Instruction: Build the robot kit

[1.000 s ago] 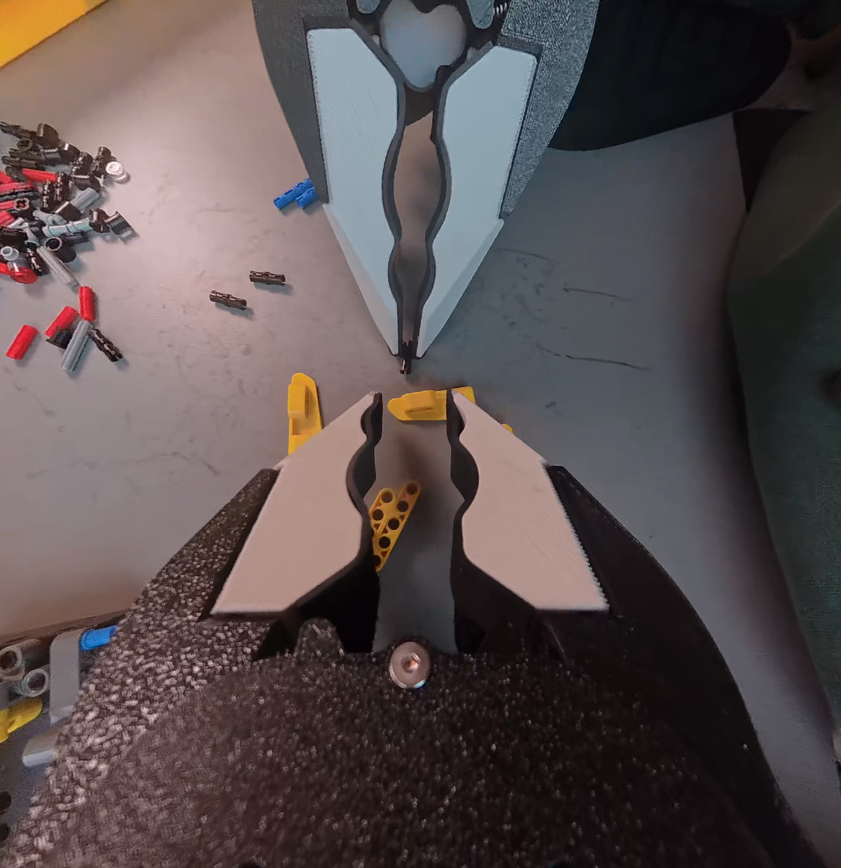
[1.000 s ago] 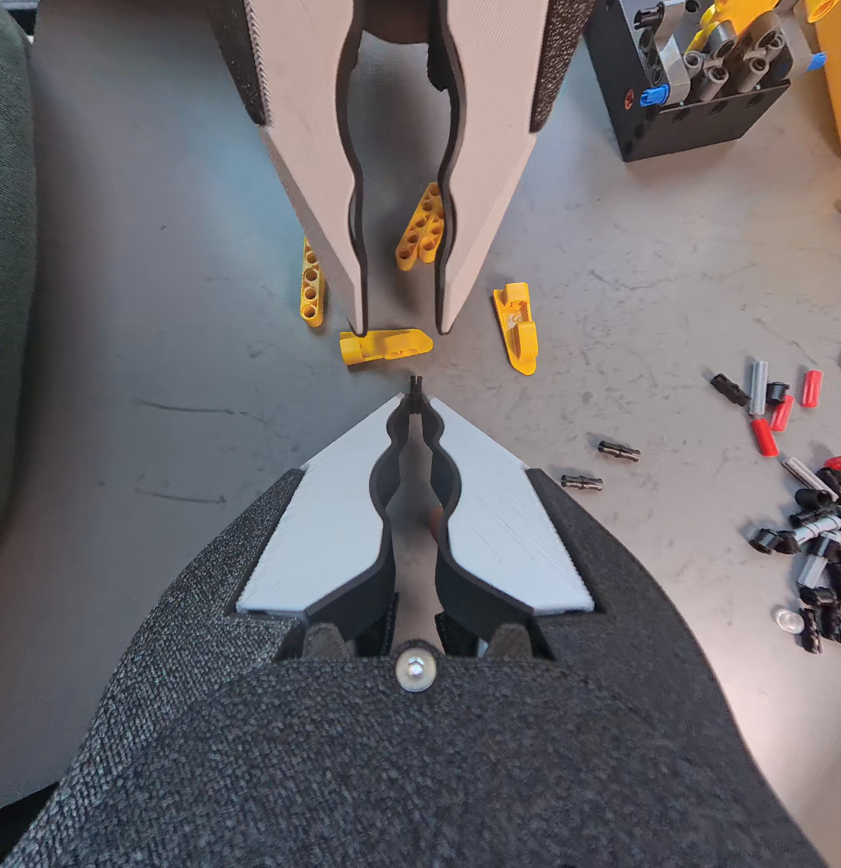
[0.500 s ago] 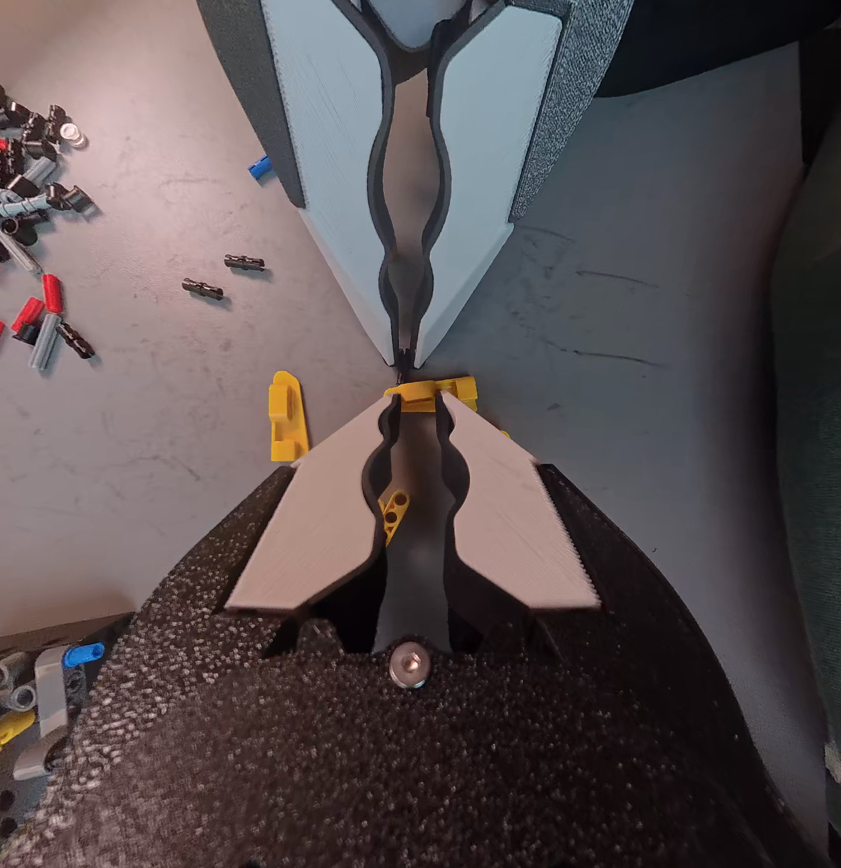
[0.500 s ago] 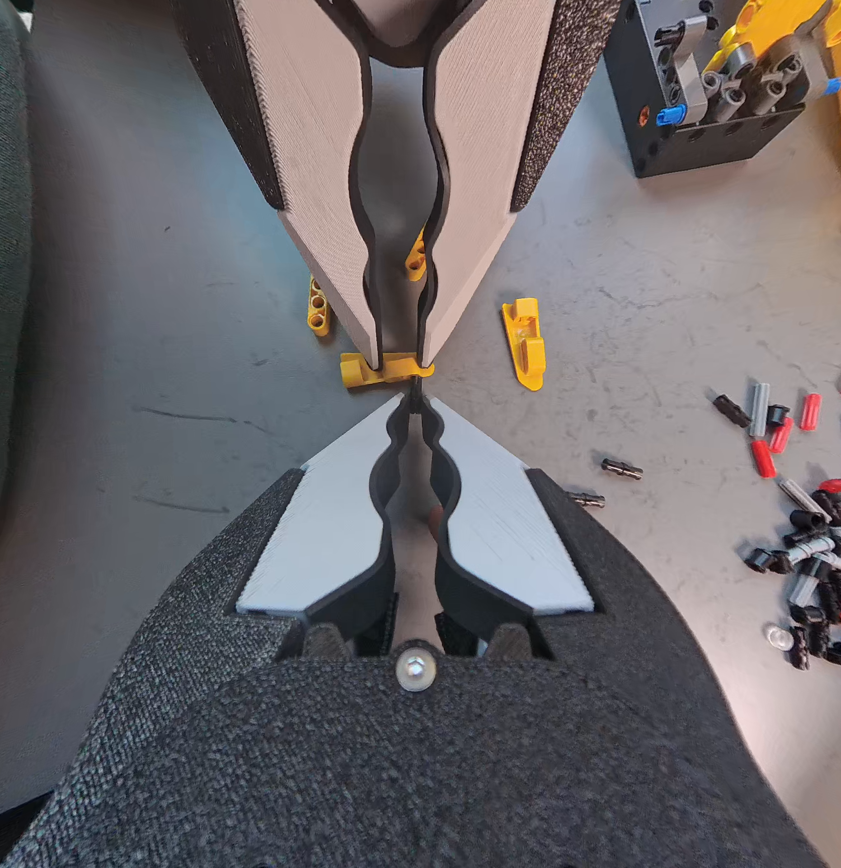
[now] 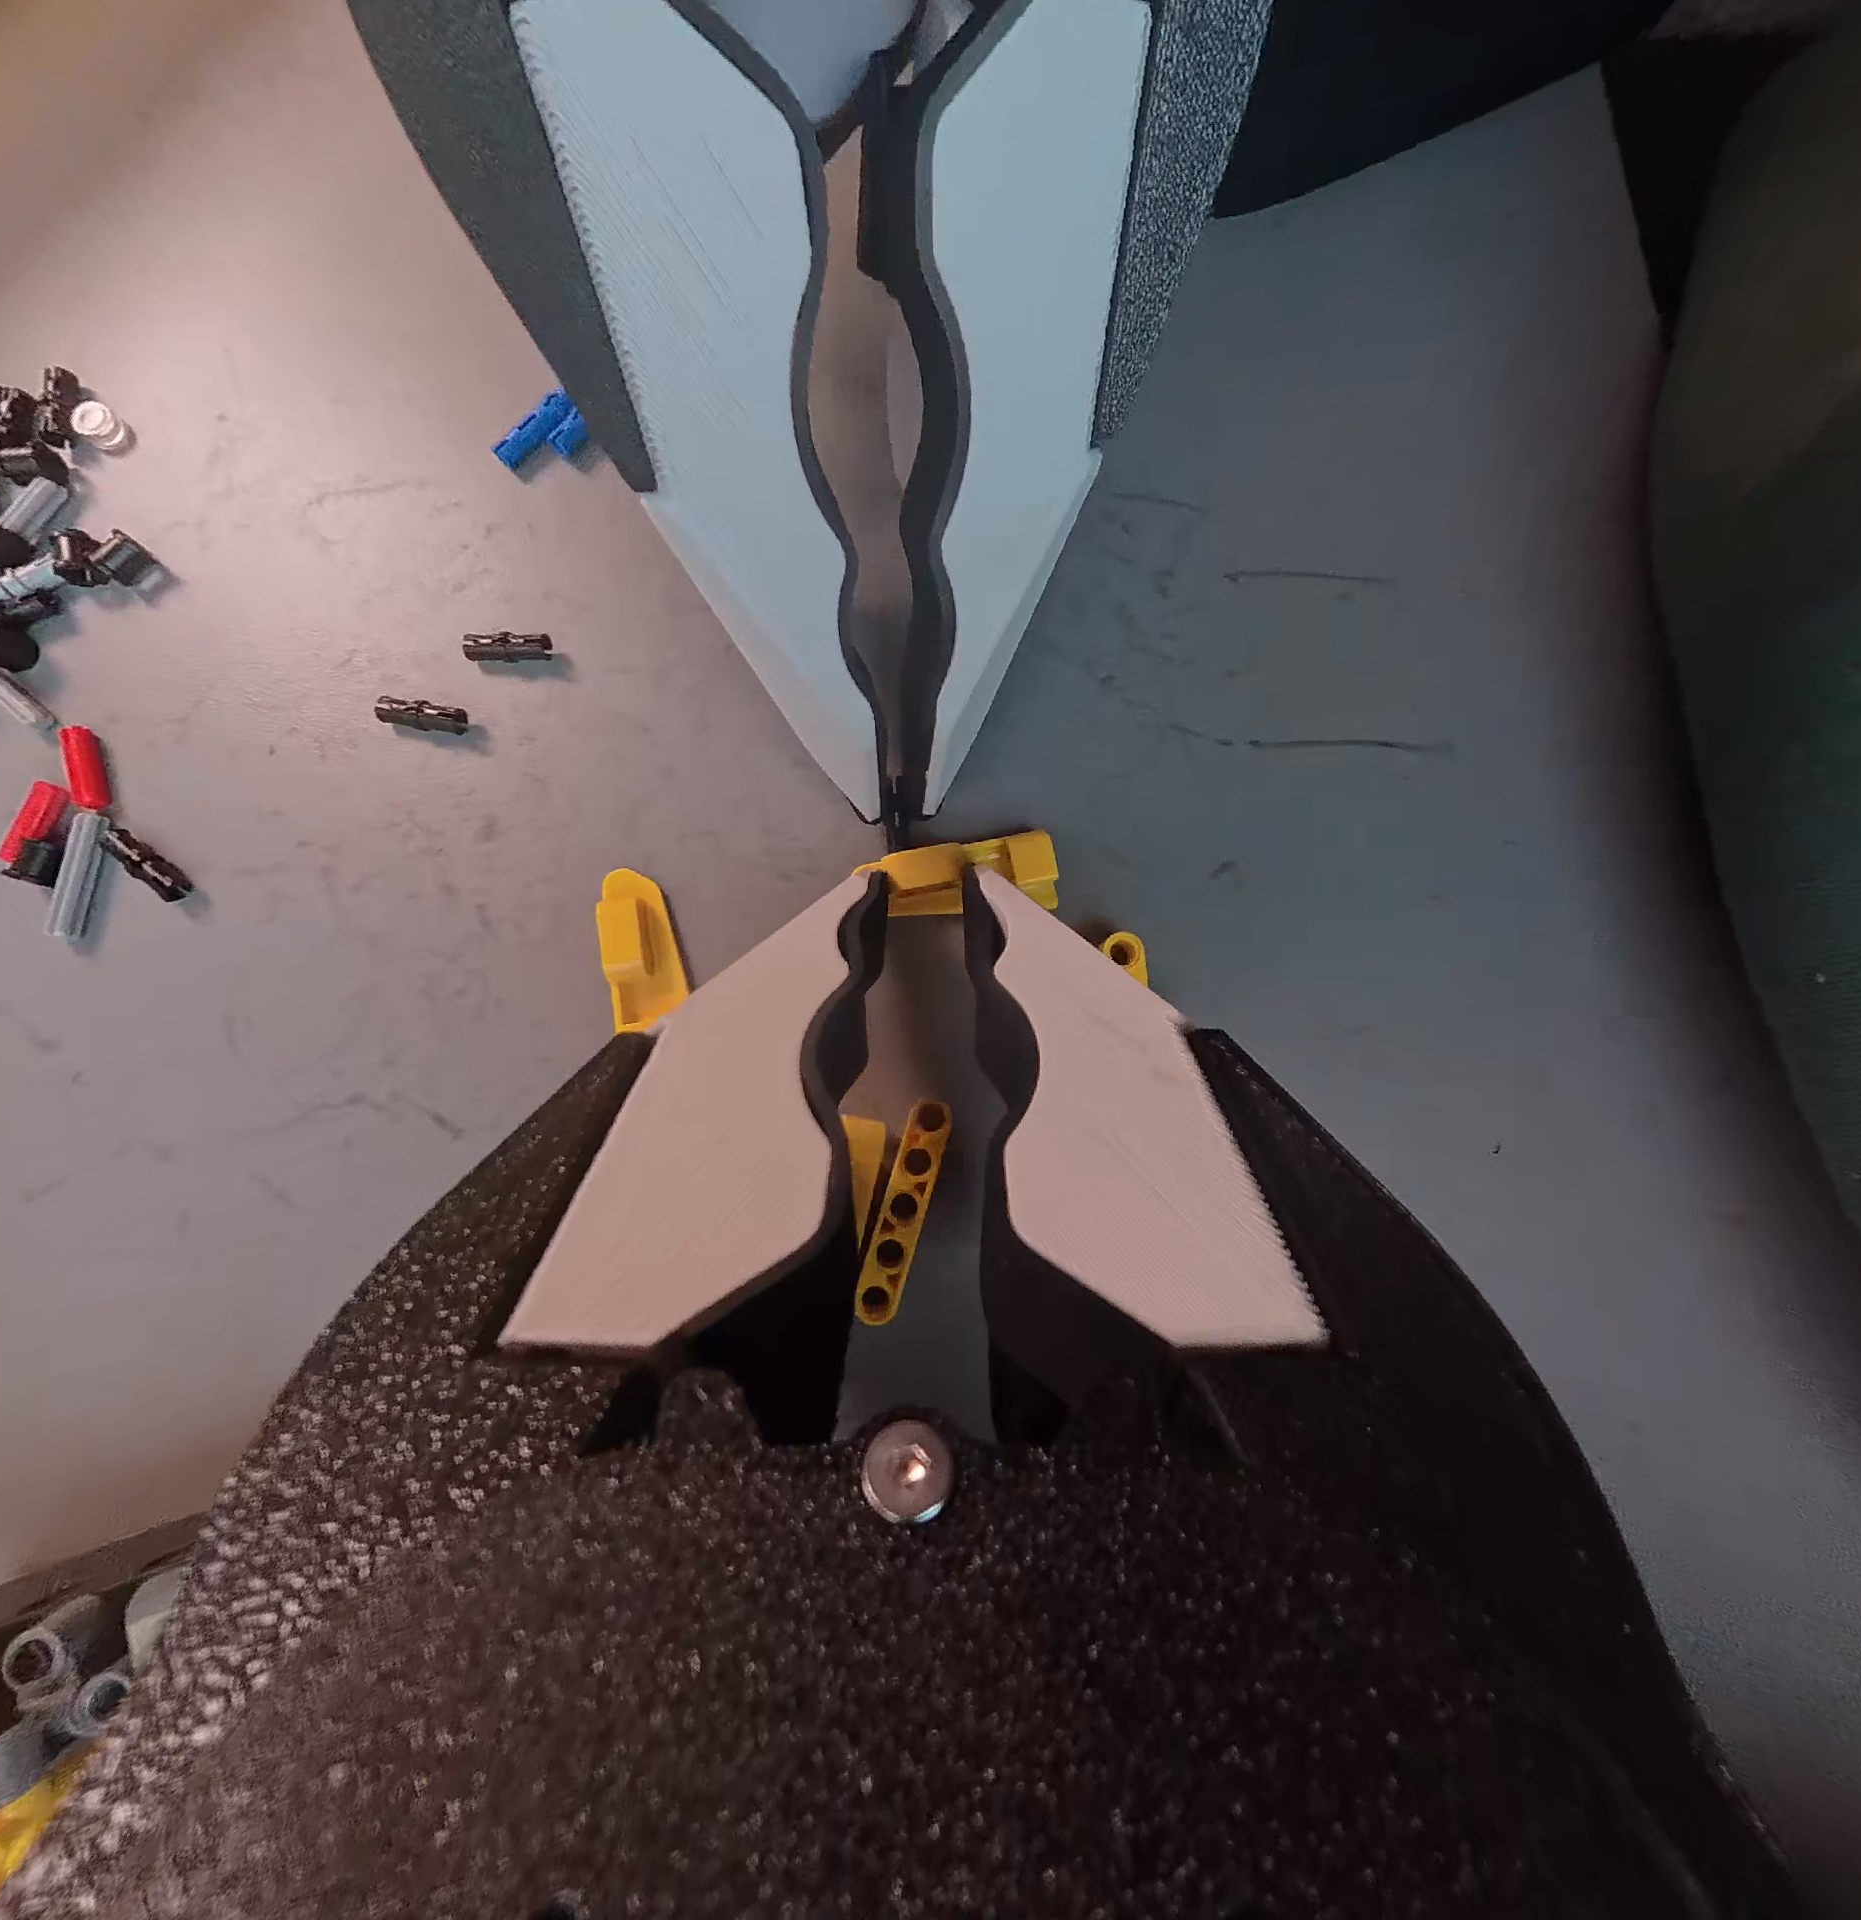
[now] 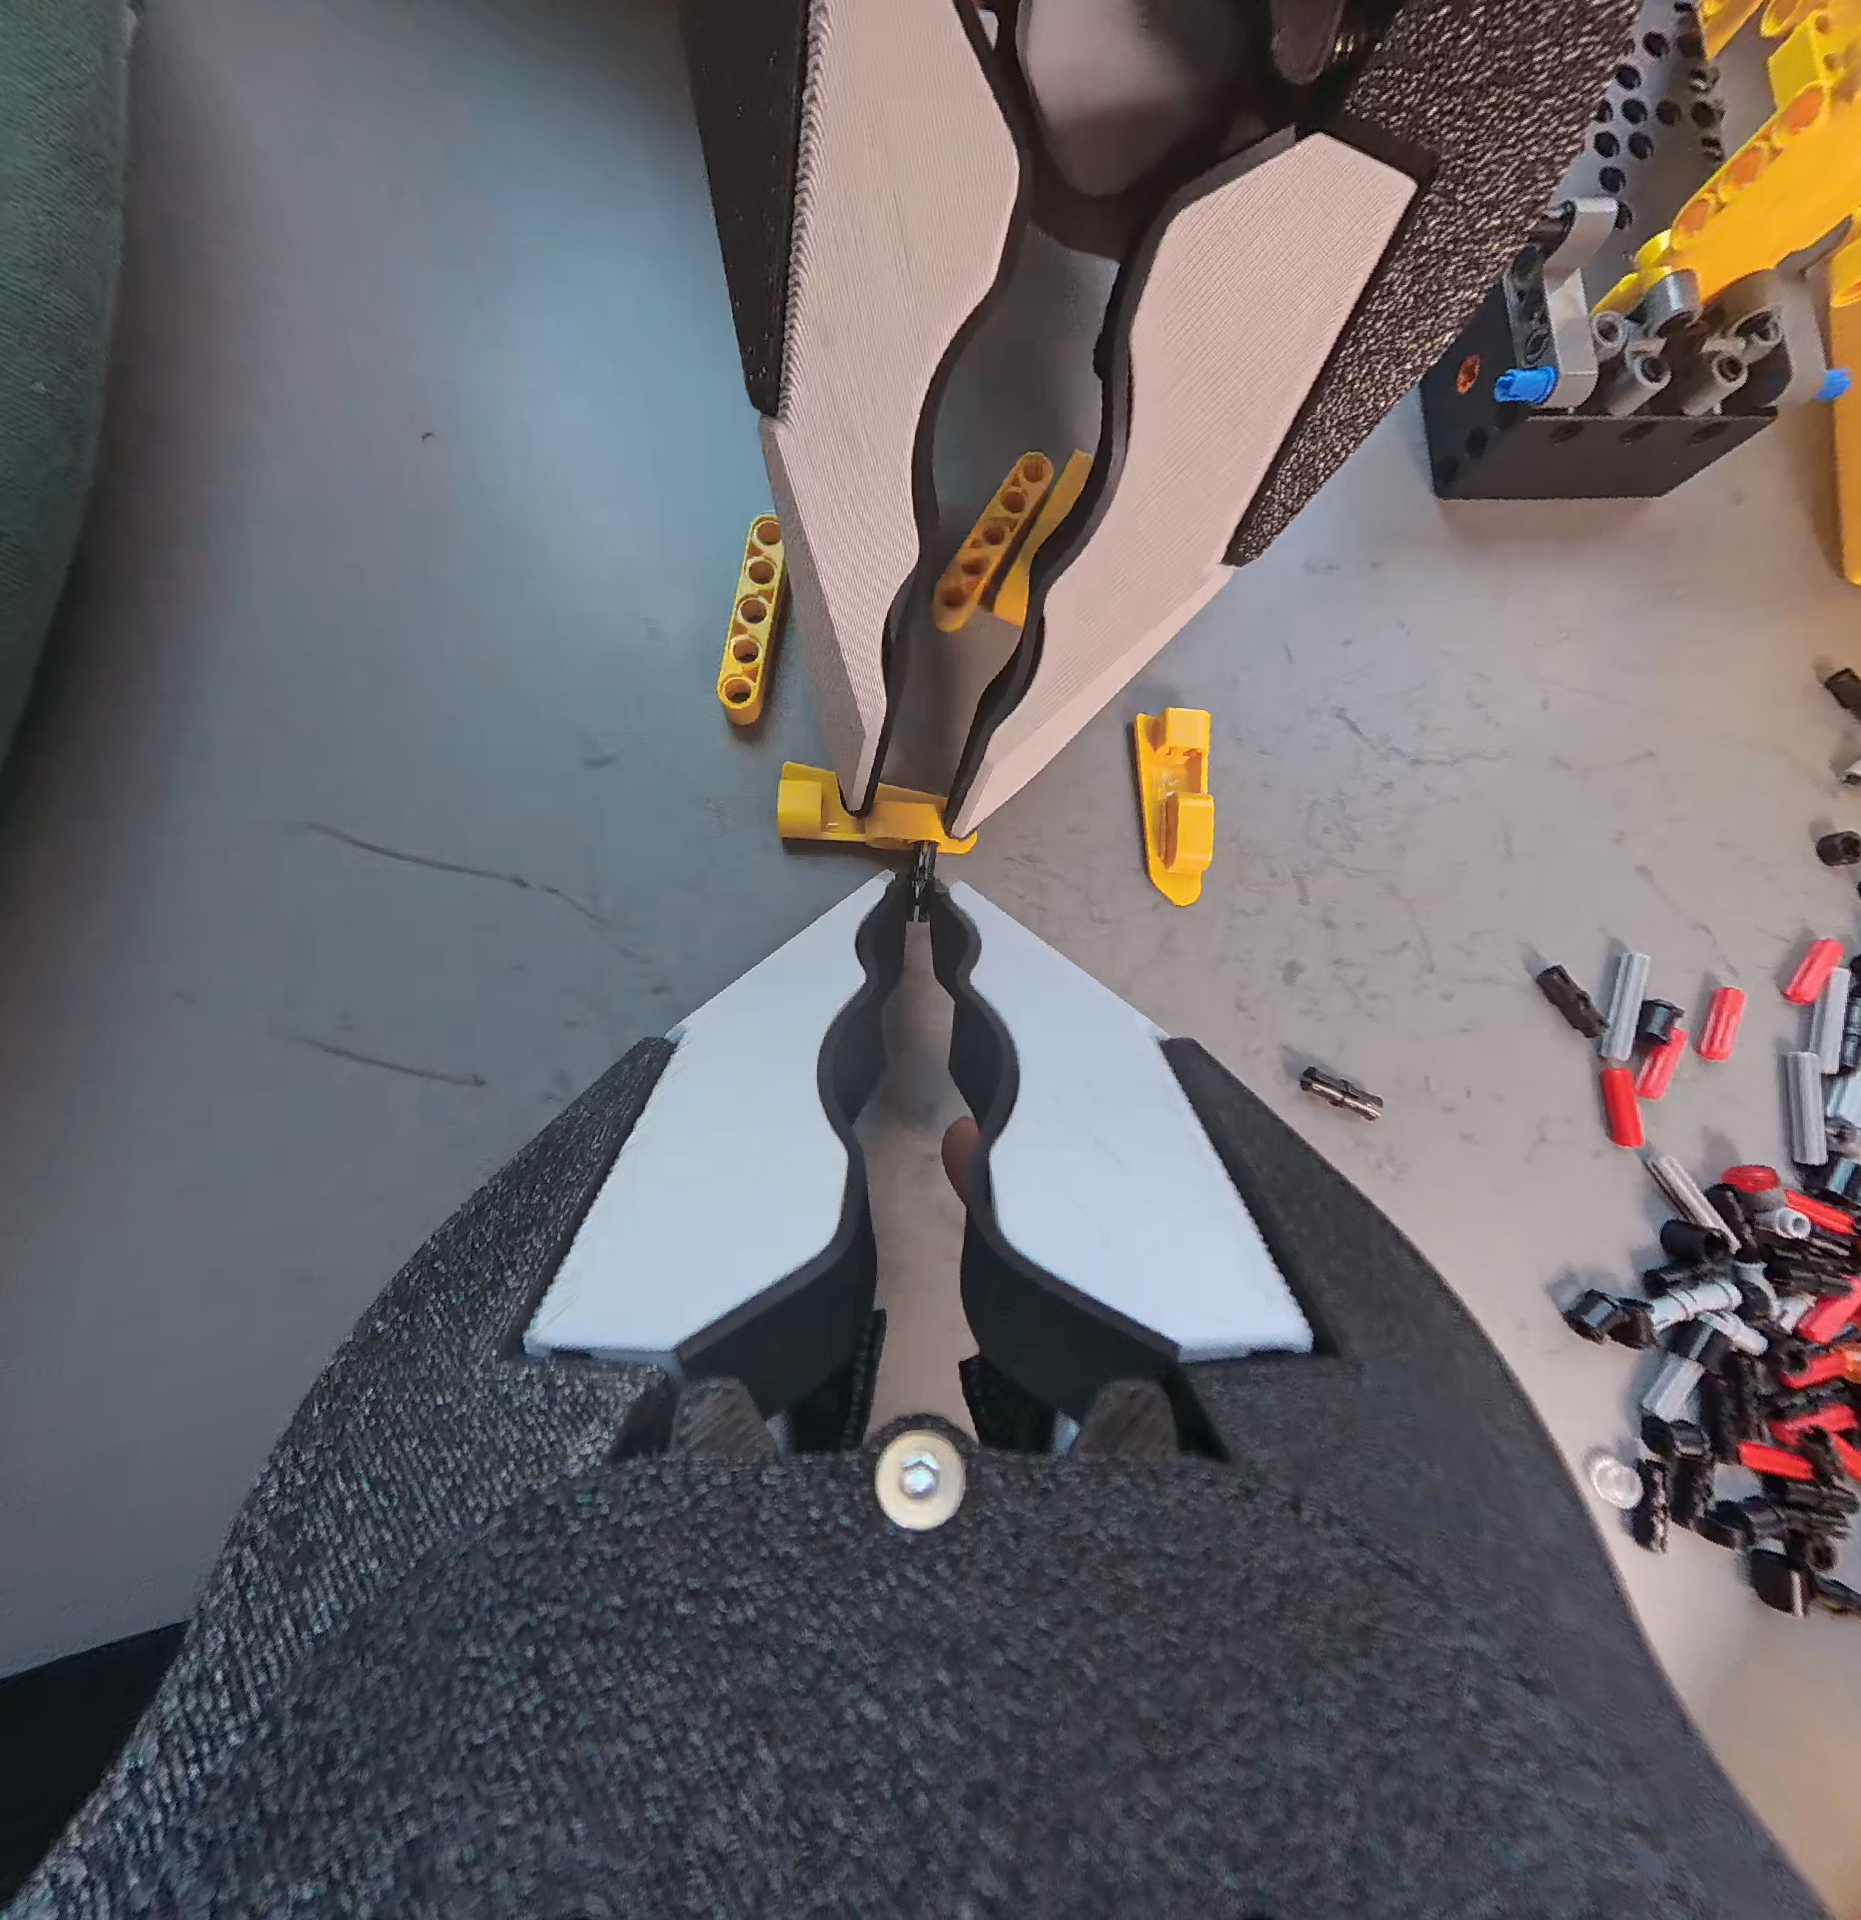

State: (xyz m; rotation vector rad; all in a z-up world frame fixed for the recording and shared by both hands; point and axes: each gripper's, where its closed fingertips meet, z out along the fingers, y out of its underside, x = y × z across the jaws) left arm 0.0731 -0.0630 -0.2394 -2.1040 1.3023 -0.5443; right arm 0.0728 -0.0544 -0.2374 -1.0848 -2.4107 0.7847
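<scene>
My left gripper (image 5: 924,883) has grey fingers and is shut on a small yellow connector piece (image 5: 1009,857), gripped across its middle. My right gripper (image 6: 915,899) has light blue fingers and is shut on a small black pin (image 6: 922,868) that sticks out of its tips. The two grippers face each other tip to tip over the grey table. The pin's free end touches the side of the yellow piece (image 6: 806,810). In the left wrist view the right gripper (image 5: 895,810) comes in from the top. In the right wrist view the left gripper (image 6: 905,810) does the same.
A second yellow connector piece (image 6: 1175,800) and yellow holed beams (image 6: 754,618) lie beside the grippers. Loose black pins (image 5: 505,646), a blue pin (image 5: 536,442) and a pile of red, grey and black pins (image 6: 1778,1299) lie to one side. A black-and-yellow block assembly (image 6: 1601,416) stands beyond. Less than 4 cm separates the two grippers' tips.
My left gripper has closed from open onto the yellow piece. The two grippers have moved together, so the pin's end now meets the yellow piece.
</scene>
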